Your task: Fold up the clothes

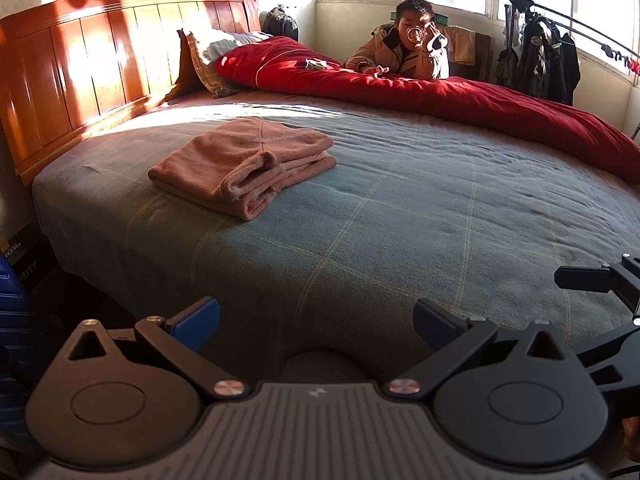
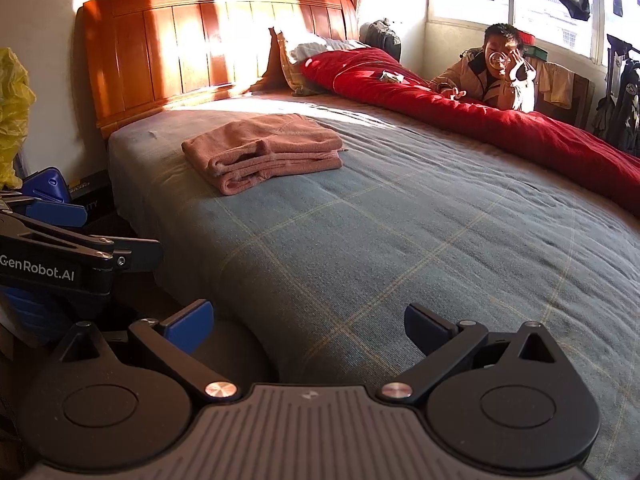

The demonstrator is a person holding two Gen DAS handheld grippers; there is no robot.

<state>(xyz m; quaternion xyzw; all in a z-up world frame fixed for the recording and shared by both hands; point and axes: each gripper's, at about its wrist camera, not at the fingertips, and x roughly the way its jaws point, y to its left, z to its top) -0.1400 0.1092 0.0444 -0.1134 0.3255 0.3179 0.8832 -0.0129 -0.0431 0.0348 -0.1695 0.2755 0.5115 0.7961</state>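
A folded pink garment (image 1: 244, 164) lies on the grey-green checked bed sheet (image 1: 400, 220), toward the headboard; it also shows in the right wrist view (image 2: 264, 152). My left gripper (image 1: 316, 320) is open and empty, held back over the near edge of the bed, well short of the garment. My right gripper (image 2: 308, 324) is open and empty, also at the near edge. The left gripper's body shows at the left of the right wrist view (image 2: 60, 256).
A red quilt (image 1: 460, 96) runs along the far side of the bed. A person (image 1: 404, 48) leans on it, drinking from a glass. A wooden headboard (image 1: 100, 64) and pillows (image 1: 212, 60) stand at the left. Clothes hang on a rack (image 1: 548, 60) by the window.
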